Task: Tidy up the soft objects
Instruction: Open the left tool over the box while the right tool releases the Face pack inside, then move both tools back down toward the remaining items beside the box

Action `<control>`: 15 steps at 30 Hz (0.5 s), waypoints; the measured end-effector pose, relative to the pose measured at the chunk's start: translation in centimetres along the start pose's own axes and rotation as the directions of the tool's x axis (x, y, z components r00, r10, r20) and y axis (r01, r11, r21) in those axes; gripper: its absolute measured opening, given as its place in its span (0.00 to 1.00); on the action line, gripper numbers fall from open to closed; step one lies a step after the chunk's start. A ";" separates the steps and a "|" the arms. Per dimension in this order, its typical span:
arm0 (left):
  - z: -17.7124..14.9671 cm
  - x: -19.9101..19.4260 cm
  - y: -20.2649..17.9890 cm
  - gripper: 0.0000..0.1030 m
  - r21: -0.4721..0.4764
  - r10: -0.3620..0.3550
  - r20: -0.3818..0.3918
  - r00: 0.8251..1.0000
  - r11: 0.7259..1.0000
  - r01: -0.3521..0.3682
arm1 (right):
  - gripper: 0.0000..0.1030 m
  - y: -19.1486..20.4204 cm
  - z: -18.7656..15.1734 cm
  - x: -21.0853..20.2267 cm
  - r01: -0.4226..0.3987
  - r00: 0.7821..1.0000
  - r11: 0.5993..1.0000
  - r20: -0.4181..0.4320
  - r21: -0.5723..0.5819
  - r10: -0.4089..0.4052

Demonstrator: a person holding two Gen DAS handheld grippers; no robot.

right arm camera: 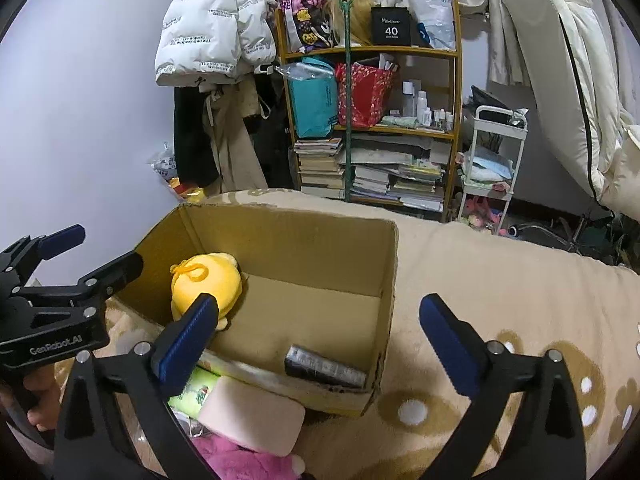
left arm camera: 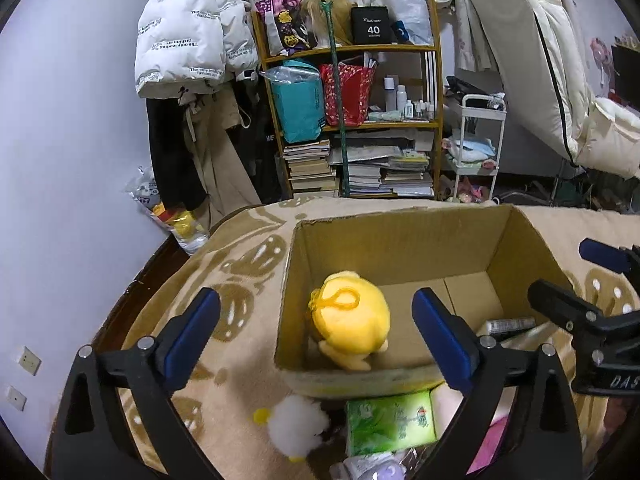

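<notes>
Both the left gripper (left arm camera: 320,328) and right gripper (right arm camera: 320,332) are hanging released, grasping nothing; the box's (right arm camera: 288,236) near wall is partly hiding the yellow plush (left arm camera: 350,324), while its right half is lying mostly bare.

Yellow plush (left arm camera: 350,316), brown box (left arm camera: 400,240), blue-padded tools.

We count one open brown cardboard box (right arm camera: 320,240) on the tan blanket (right arm camera: 500,280). Inside it we see one yellow plush toy (left arm camera: 350,320) and one dark tube (right arm camera: 324,370). By its near edge lie one white fluffy toy (left arm camera: 294,426), one green tissue pack (left arm camera: 390,420) and one pink plush (right arm camera: 240,460).
</notes>
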State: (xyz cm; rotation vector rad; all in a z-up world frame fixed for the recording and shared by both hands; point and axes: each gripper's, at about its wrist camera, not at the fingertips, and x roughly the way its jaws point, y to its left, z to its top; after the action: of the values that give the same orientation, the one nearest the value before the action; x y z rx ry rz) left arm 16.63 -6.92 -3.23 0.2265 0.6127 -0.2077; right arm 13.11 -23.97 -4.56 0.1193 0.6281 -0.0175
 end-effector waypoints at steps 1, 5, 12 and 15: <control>-0.1 -0.3 0.0 0.94 0.010 0.001 -0.004 1.000 1.000 -0.001 | 1.00 0.0 -0.1 -0.2 0.003 1.000 1.000 -0.002 0.002 -0.003; -0.5 -1.5 0.4 0.94 0.032 0.040 -0.018 0.999 0.999 -0.040 | 1.00 0.2 -0.4 -1.3 0.013 1.000 1.000 0.007 0.003 -0.013; -1.4 -4.0 2.4 0.94 -0.038 0.033 -0.080 0.996 0.999 -0.036 | 1.00 0.5 -1.0 -3.3 0.004 1.000 1.000 0.018 0.014 -0.004; -1.7 -5.1 3.1 0.94 -0.062 0.034 -0.093 0.995 0.997 -0.040 | 1.00 0.9 -1.2 -4.6 0.000 1.000 1.000 0.029 0.007 0.000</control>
State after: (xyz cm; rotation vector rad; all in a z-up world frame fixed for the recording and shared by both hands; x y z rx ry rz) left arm 12.39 -2.85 -1.14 0.1863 0.7045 -0.1427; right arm 8.73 -23.01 -2.71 0.1261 0.5989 -0.0214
